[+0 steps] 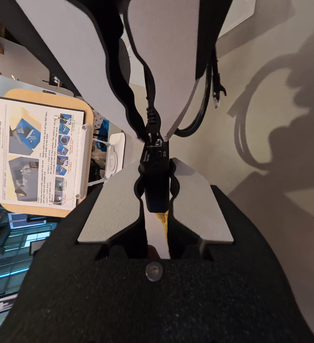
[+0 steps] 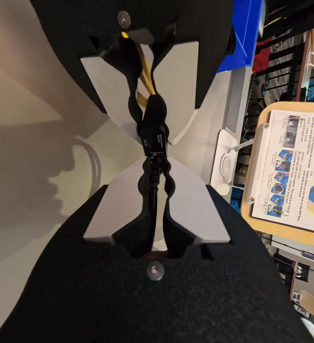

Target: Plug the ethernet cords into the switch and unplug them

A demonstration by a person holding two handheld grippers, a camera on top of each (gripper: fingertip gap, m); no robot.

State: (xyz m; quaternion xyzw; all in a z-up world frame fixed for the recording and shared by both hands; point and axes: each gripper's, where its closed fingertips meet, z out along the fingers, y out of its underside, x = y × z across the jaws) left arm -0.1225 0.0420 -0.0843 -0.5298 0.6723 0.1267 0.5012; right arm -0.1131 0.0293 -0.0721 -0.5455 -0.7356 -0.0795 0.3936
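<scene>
Yellow cords [image 1: 164, 220] were already in the switch [image 1: 155, 178]. The black cord's plug [image 2: 155, 167] sat at a port, maybe partly in. Another black plug [image 1: 216, 96] hung free. The left gripper [image 1: 155, 178] squeezed the switch, above the table [image 1: 217, 148]. The right gripper [image 2: 155, 172] pinched the black plug with nearly closed jaws.

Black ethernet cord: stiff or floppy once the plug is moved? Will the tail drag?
Likely floppy: behind the right gripper the black ethernet cord sags into a loop, its free plug dangling. The tail will probably swing and tug lightly. Its moulded boot looks stiffer, so it probably bends little near the switch.
</scene>
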